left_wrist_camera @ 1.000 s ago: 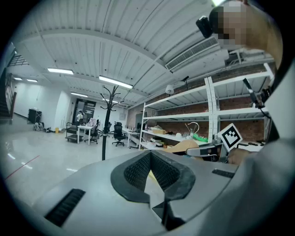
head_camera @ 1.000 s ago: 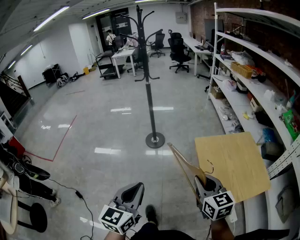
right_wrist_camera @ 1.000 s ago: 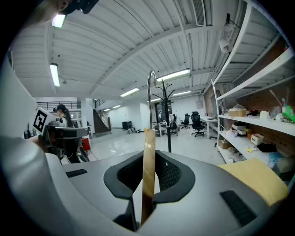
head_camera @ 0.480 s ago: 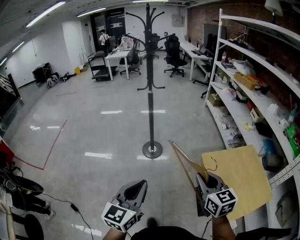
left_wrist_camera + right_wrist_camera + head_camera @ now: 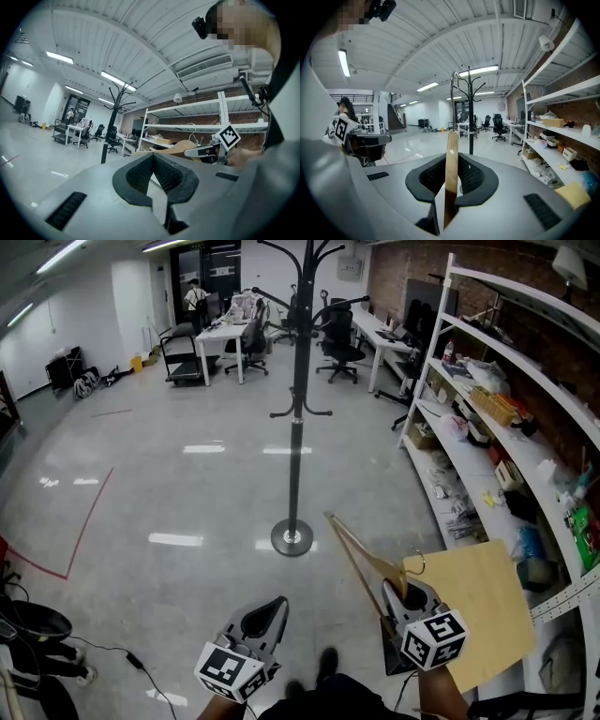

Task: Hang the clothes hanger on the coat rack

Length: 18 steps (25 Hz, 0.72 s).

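Over grey floor (image 5: 169, 484), right tongs (image 5: 405, 596) clamp hanger (image 5: 354, 554).

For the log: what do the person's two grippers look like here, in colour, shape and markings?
The left gripper and the right gripper look alike. Each has a light grey plastic body with two jaws that taper towards the tip, lined with black ribbed pads. Each also carries a white cube printed with black square markers at its rear end.

Top of the coat rack (image 5: 296, 427) beyond the head view's upper edge; hanger (image 5: 359, 559) lower end behind right gripper (image 5: 405, 596).
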Each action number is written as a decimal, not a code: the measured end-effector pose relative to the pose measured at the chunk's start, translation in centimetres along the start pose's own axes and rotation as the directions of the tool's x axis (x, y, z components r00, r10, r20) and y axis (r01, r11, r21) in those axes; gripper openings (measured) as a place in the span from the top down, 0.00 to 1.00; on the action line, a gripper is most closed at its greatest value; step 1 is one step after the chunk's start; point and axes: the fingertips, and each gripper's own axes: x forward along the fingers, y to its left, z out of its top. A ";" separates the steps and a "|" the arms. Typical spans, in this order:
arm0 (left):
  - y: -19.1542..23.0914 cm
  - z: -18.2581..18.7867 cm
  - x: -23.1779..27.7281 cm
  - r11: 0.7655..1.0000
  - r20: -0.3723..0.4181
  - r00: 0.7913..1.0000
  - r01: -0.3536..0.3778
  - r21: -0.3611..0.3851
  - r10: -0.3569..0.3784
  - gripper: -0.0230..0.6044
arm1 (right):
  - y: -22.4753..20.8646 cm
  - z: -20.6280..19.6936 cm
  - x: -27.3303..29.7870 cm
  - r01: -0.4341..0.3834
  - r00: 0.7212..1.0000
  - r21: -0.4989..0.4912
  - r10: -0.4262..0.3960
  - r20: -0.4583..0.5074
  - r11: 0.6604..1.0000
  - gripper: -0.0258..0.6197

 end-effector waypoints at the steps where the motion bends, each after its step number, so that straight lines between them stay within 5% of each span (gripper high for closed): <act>1: 0.7 0.1 0.2 1.000 -0.001 1.000 -0.003 -0.004 0.003 0.96 | 0.3 0.2 0.9 -0.008 1.000 -0.005 0.008 -0.002 1.000 0.87; 18: 7.7 4.7 19.6 0.995 -0.035 0.999 -0.014 0.095 0.017 0.96 | -10.7 6.1 16.7 -0.137 0.988 -0.022 0.138 0.068 0.990 0.87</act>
